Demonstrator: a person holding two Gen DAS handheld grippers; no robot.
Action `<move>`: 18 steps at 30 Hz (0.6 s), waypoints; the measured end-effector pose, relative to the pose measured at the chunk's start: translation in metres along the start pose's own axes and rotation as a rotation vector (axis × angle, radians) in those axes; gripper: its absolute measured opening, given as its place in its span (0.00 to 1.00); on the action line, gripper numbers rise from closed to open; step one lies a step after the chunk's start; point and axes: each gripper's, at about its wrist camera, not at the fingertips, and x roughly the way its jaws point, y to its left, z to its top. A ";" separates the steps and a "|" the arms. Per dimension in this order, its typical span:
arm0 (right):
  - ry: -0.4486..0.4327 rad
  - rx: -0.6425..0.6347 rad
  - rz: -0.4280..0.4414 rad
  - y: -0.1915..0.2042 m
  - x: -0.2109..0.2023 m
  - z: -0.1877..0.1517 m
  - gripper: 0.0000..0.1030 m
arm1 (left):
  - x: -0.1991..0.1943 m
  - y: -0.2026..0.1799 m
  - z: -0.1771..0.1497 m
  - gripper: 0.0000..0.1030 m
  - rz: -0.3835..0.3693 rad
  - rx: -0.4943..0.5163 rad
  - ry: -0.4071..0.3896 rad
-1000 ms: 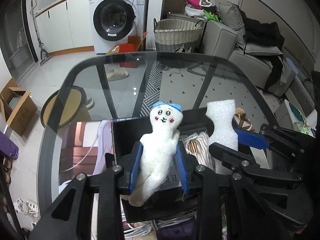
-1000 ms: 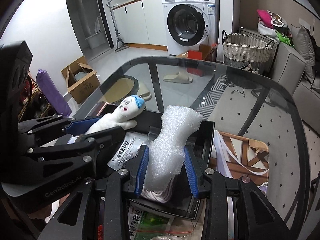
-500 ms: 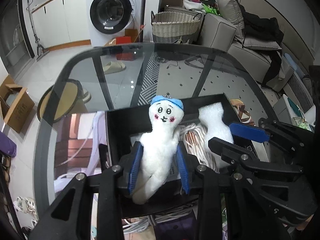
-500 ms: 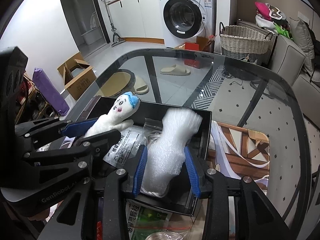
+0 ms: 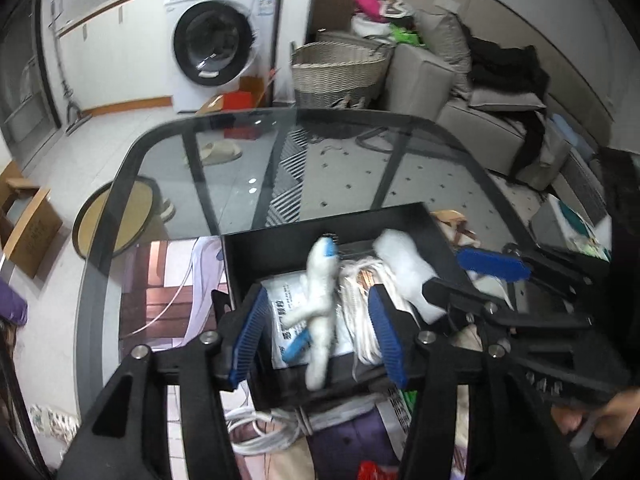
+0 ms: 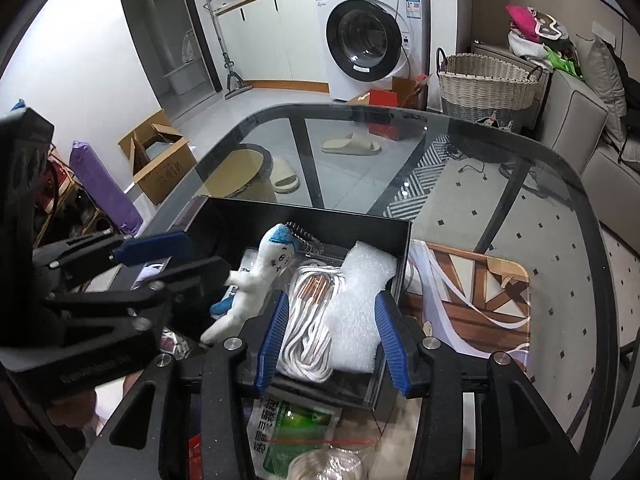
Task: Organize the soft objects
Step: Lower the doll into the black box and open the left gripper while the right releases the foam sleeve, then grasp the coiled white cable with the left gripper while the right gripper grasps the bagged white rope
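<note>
Release is the step in hand, as we read it, and both soft things now lie in the black box [image 5: 404, 216] on the glass table [image 5: 280, 160]. From the left wrist view, our left gripper [image 5: 318, 336] has just been opening: its blue pads stand clear on either side of the plush doll [image 5: 320, 300], which lies face-down on a white packet, touching neither pad. The doll sits loose between the jaws, so we judge the cleanest finish is to lift straight away along the fingers without dragging a pad across its limbs. Off to the right in this view the foam piece [image 5: 404, 276] rests in the box with the right gripper just over it. From the right wrist view, our right gripper [image 6: 332, 340] has also just been opening; the foam piece [image 6: 360, 312] lies between its blue pads beside a coil of white cord [image 6: 308, 320], against the box's right wall. The right pad looks very close to the foam's edge, and we cannot tell whether it touches, so we would spread a little wider before withdrawing, lest the light foam cling and ride back out. The doll [image 6: 260, 280] lies to the left of the cord in this view, inside the box [image 6: 304, 216].
</note>
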 end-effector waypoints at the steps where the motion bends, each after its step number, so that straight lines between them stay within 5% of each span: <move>1: -0.007 -0.004 0.003 -0.001 -0.005 -0.001 0.45 | -0.005 -0.001 -0.002 0.51 -0.003 0.018 -0.001; 8: -0.030 -0.041 0.022 -0.008 -0.037 -0.025 0.58 | -0.022 0.004 -0.034 0.53 -0.083 0.137 0.057; 11: -0.025 -0.052 0.025 -0.011 -0.044 -0.043 0.77 | -0.018 0.010 -0.049 0.54 -0.074 0.170 0.077; 18: 0.063 -0.110 0.052 -0.007 -0.037 -0.090 0.78 | 0.004 0.012 -0.071 0.54 -0.078 0.259 0.121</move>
